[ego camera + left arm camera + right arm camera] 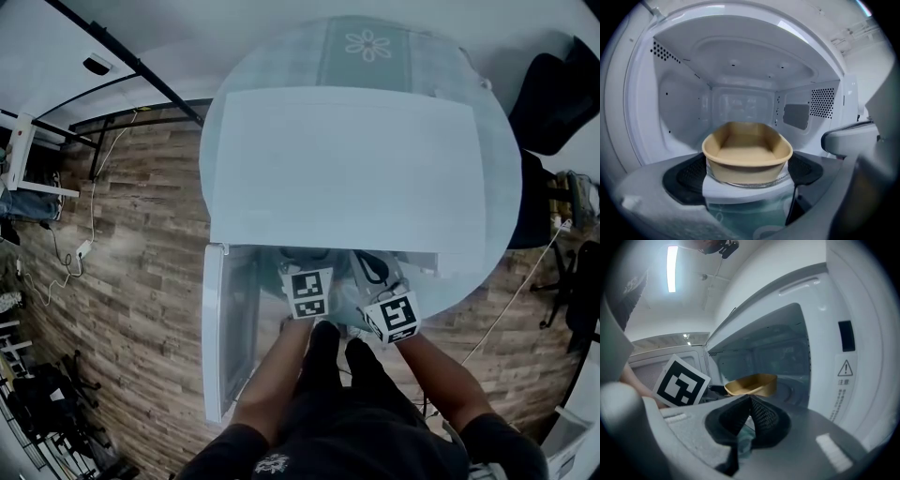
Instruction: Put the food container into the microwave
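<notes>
The tan food container is an empty oval tub. It sits between the black pads of my left gripper, which is shut on its sides, just inside the open white microwave. A glass turntable shows right under it. In the right gripper view the food container hangs at the cavity mouth beside the left gripper's marker cube. My right gripper is shut with nothing in it, just outside the opening, right of the container. In the head view both grippers, left and right, reach under the microwave's front edge.
The microwave door stands swung open to the left of my arms. The oven rests on a round pale table. Its control panel with a warning label is close on the right. Dark chairs and cables stand around on the wooden floor.
</notes>
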`<state>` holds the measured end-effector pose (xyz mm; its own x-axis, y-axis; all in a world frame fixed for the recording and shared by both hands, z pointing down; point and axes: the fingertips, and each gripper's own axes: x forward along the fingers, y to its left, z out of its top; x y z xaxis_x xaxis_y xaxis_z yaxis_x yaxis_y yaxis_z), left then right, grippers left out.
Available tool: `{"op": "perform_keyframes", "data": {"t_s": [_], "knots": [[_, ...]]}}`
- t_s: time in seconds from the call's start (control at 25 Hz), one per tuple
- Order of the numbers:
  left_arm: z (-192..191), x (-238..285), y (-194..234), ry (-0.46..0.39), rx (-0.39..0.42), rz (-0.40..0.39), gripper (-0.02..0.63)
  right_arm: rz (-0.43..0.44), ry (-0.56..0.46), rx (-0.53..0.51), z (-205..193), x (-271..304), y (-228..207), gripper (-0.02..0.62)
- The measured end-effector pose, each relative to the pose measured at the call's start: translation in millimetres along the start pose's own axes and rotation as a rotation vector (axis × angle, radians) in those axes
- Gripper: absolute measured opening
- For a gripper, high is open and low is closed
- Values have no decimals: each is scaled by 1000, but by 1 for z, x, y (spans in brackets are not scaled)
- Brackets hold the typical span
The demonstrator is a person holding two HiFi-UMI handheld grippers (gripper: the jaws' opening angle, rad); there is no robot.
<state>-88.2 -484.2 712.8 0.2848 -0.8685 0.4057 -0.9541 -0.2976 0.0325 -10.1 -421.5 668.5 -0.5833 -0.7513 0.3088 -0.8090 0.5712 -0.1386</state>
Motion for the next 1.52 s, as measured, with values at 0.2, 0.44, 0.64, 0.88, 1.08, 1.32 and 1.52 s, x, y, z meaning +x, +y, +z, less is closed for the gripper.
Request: {"op": "perform_keyframes", "data": {"t_s": [0.2,0.44,0.64,0.88,1.08,1.32,1.52], "knots": [[-6,-18,-3,-2,-7,10,529,10,-11,-5,3,-6,7,2],[6,-52,-5,-32,10,24,528,27,-37,-21,19,-14,19,2],[27,-94,-16,-69,9,13,503,38,-82,-43,43,-35,31,2],[50,-139,-22,-117,36,44,306,64,-129,-25,69,-62,48,2],[68,-171,-26,-155,55,84,149,83,-165,-45,86,-85,61,2],[81,-201,-27,-200,33,83,5,71,-165,-76,92,-99,69,2],[83,-218,-27,-213,36,55,5,79,-190,-121,106,-108,82,2]]}}
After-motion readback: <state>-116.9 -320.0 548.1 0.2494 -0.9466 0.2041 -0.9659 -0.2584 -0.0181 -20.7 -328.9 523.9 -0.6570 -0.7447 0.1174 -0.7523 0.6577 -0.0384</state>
